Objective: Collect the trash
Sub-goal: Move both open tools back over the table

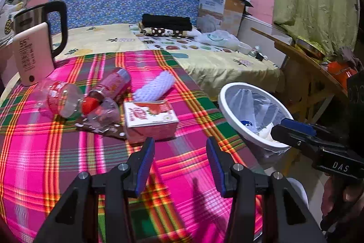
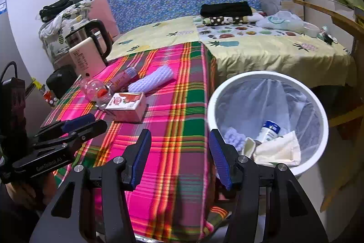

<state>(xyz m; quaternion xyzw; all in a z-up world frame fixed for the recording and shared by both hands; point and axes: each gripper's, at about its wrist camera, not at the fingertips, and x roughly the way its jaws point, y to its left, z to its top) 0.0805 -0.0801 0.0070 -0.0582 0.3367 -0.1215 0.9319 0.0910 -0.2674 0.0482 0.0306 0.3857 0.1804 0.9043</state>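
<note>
Trash lies on the plaid tablecloth [image 1: 95,163]: a pink carton [image 1: 151,120], a white foam net sleeve [image 1: 154,87], a pink bottle with a red cap [image 1: 109,85], a clear bottle with a red label [image 1: 60,98] and a crushed clear cup [image 1: 104,115]. My left gripper [image 1: 180,142] is open and empty, just short of the carton. My right gripper [image 2: 180,136] is open and empty at the table's edge, beside the white bin [image 2: 211,106]. In the bin lie a blue-capped bottle [image 2: 269,130], a cream cloth [image 2: 277,149] and a foam net [image 2: 232,136].
A cream kettle [image 1: 31,58] stands at the table's far left. Behind the table is a bed [image 1: 223,65] with folded clothes and bags. A wooden table [image 1: 302,60] stands at the right, past the bin. A hand [image 1: 341,199] holds the right gripper.
</note>
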